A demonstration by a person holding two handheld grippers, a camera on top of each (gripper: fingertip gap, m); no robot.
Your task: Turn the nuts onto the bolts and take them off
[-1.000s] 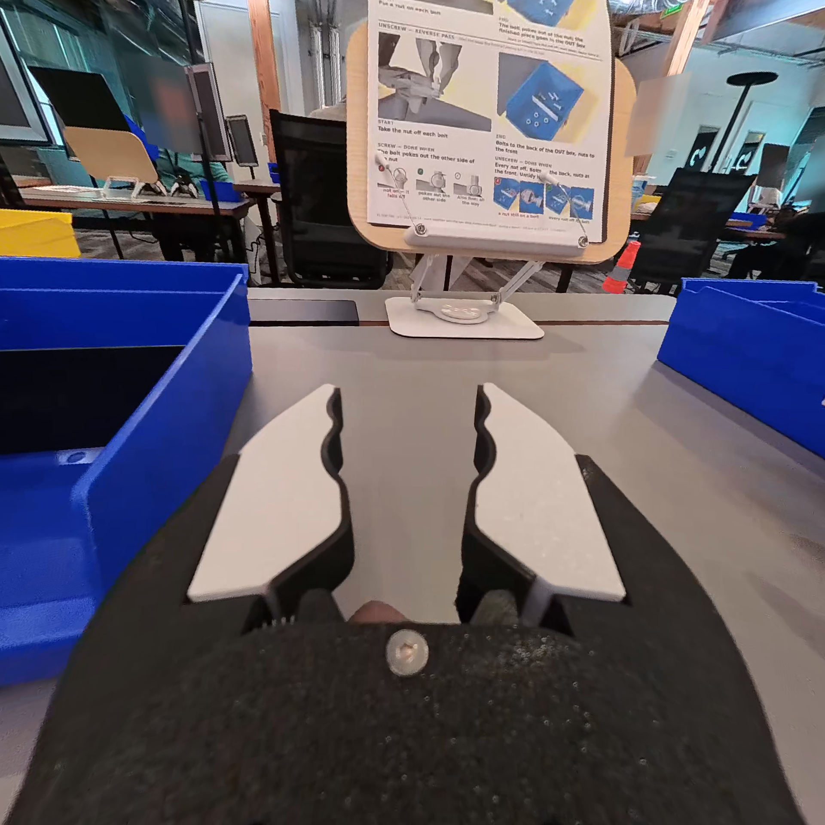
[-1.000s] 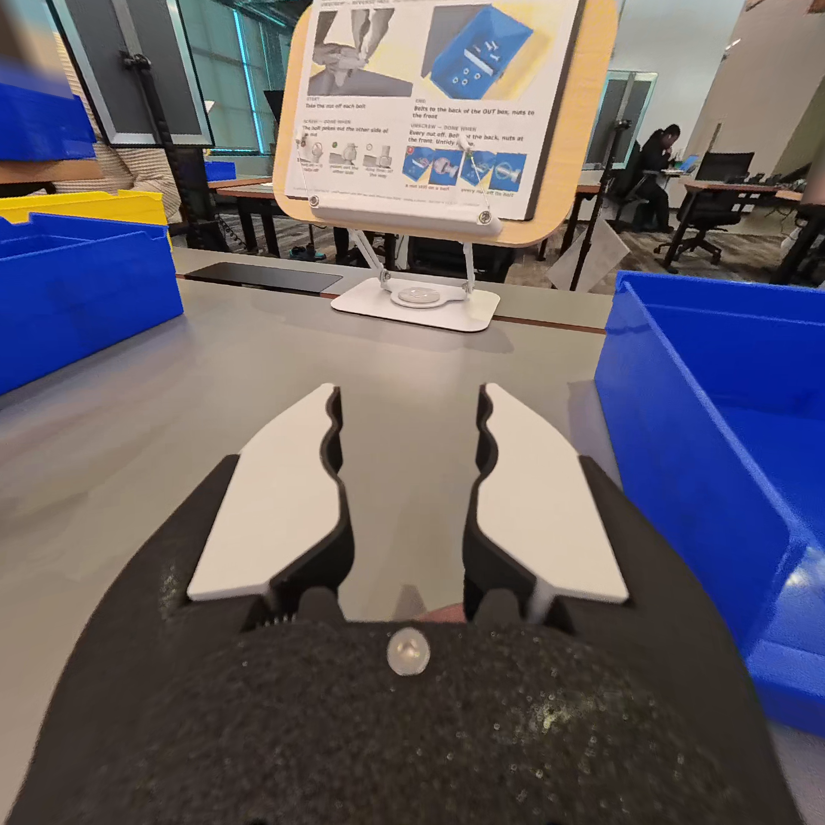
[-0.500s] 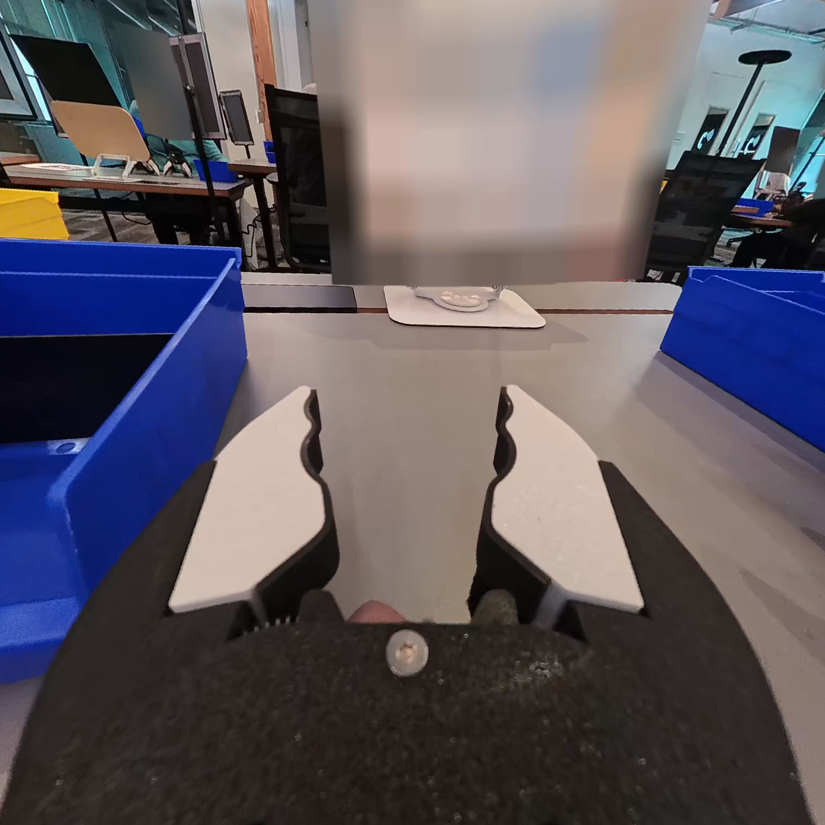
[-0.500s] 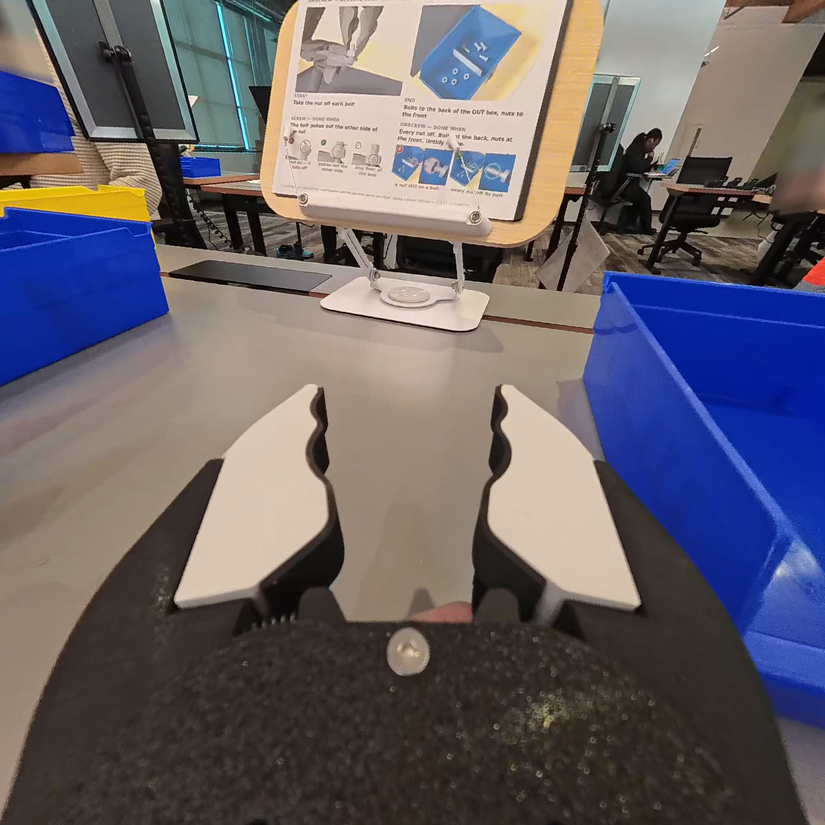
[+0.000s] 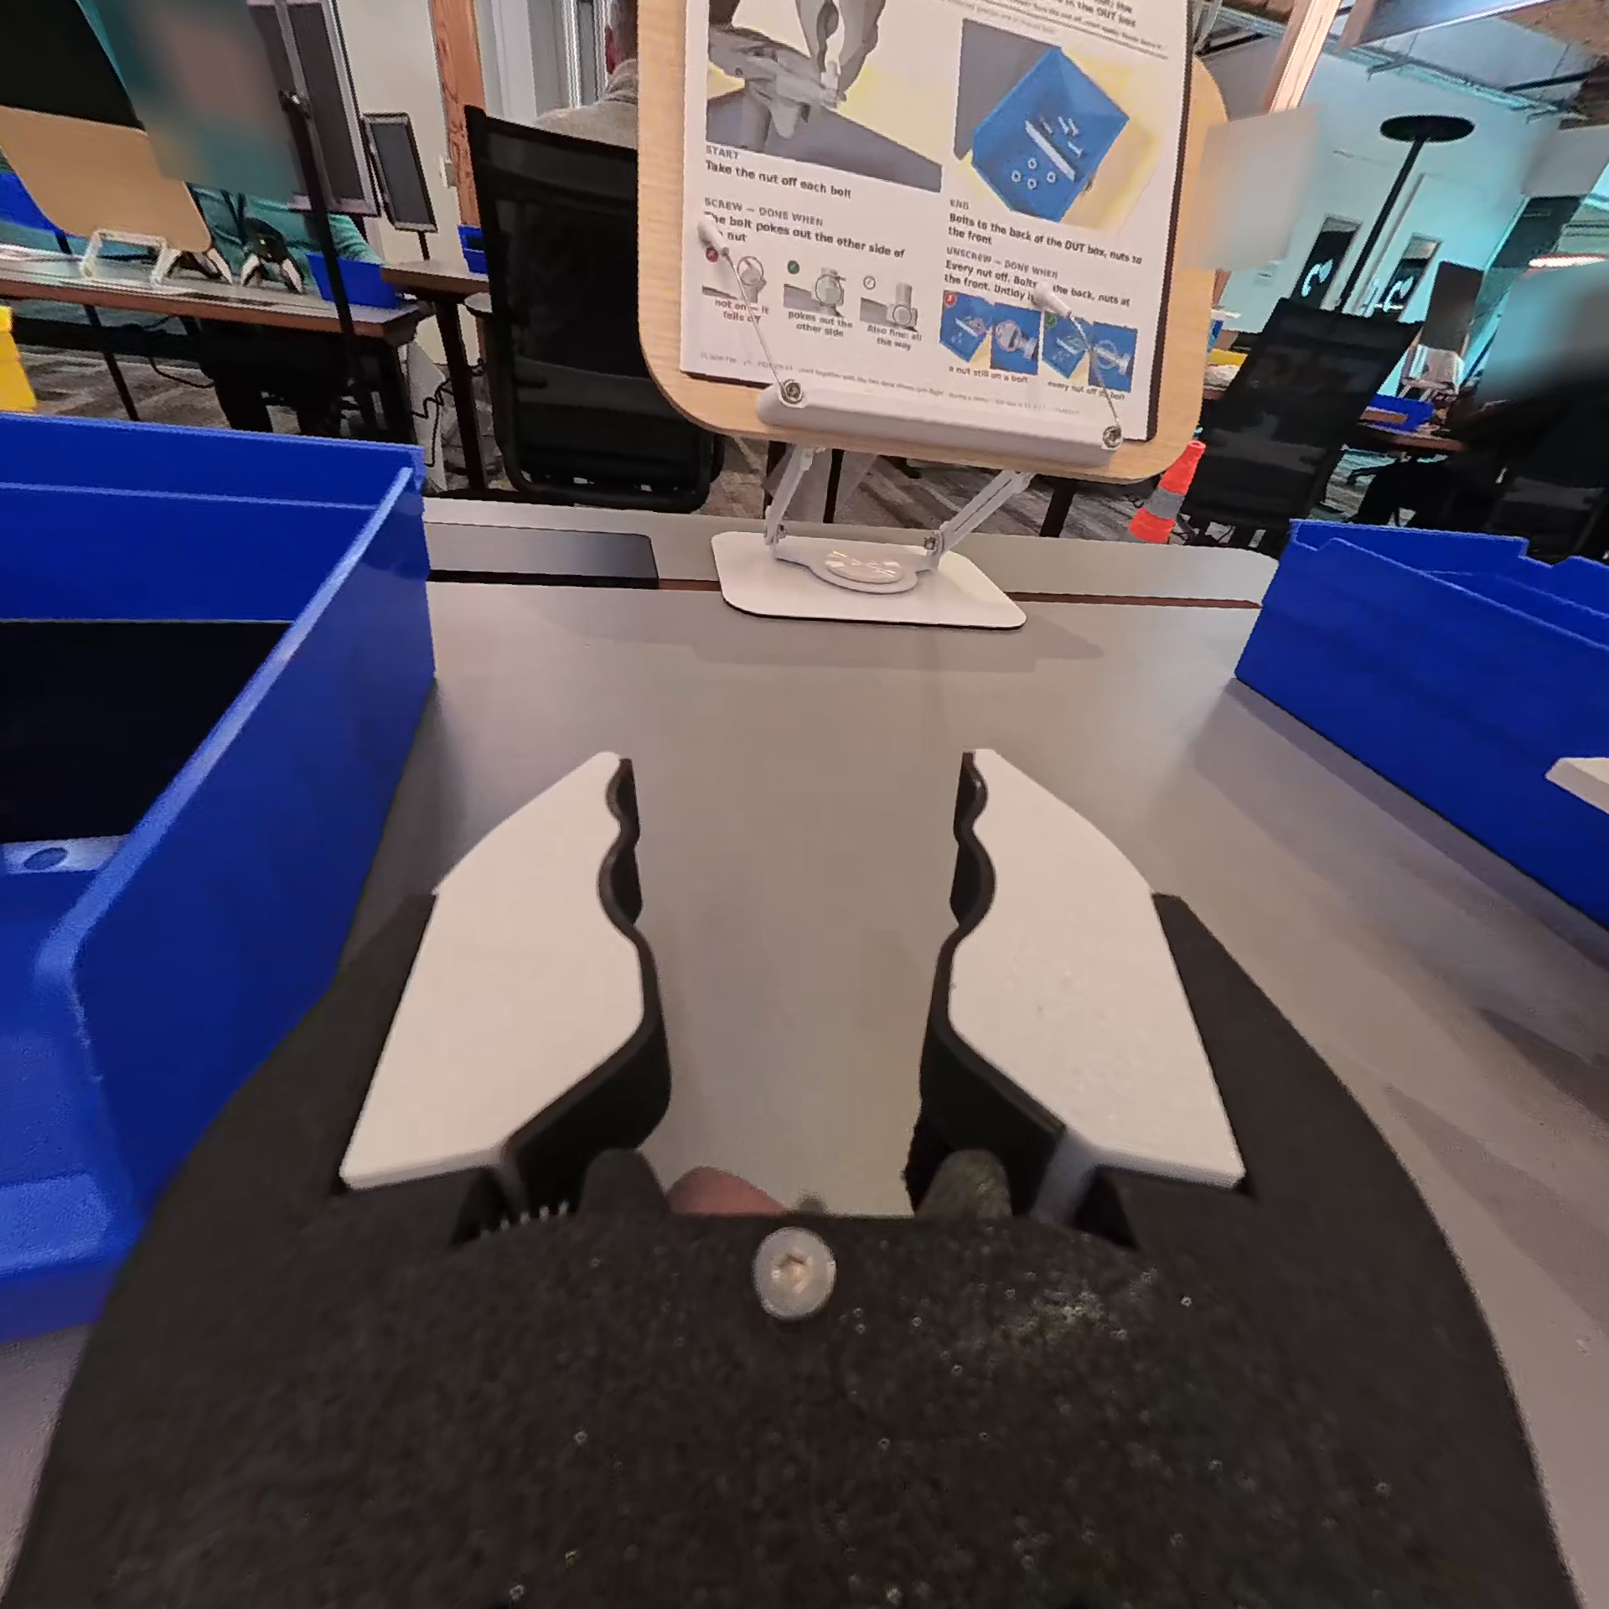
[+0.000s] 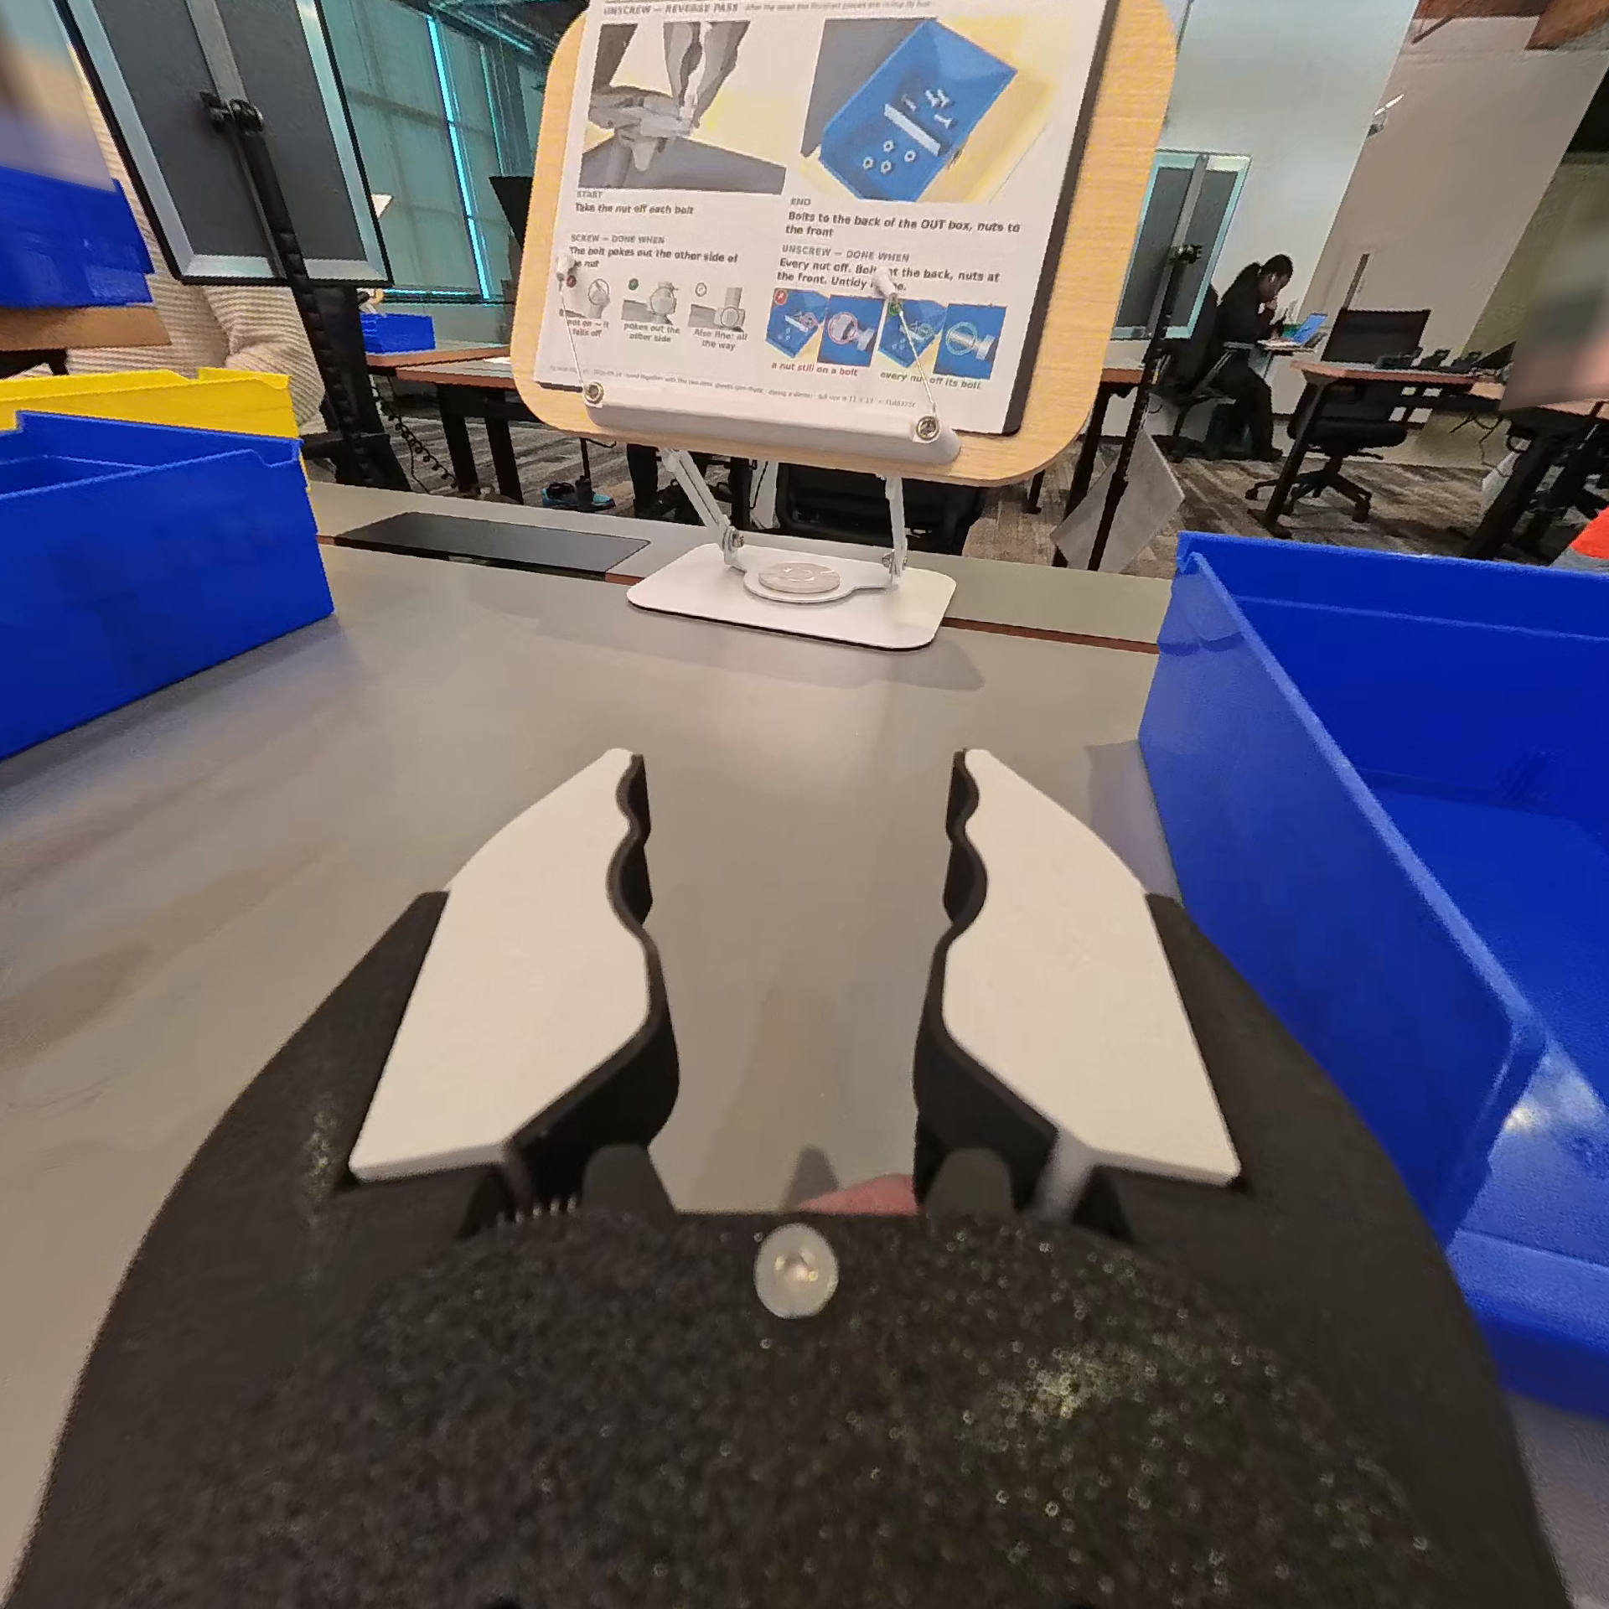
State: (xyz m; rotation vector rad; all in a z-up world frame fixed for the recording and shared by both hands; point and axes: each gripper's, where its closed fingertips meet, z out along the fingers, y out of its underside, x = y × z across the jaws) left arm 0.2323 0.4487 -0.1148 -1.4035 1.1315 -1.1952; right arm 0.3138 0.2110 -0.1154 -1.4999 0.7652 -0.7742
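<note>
Both cameras sit low over the flat grey desk (image 5: 810,696), each looking forward along its own tool's two white fingers. The left wrist view rides on the left tool (image 5: 794,766), close beside a deep blue plastic bin (image 5: 261,784) at its left edge. The right wrist view rides on the right tool (image 6: 797,766), close beside another blue plastic bin (image 6: 1306,827) at its right. Both face the rounded wooden board on a white stand (image 5: 871,575) (image 6: 788,601) at the desk's far edge, and share it, the bare desk between and the two bins.

Grey table (image 5: 810,696): blue bins (image 5: 218,784) (image 6: 1393,871) either side, sheet stand (image 5: 871,592) centre-back.
</note>
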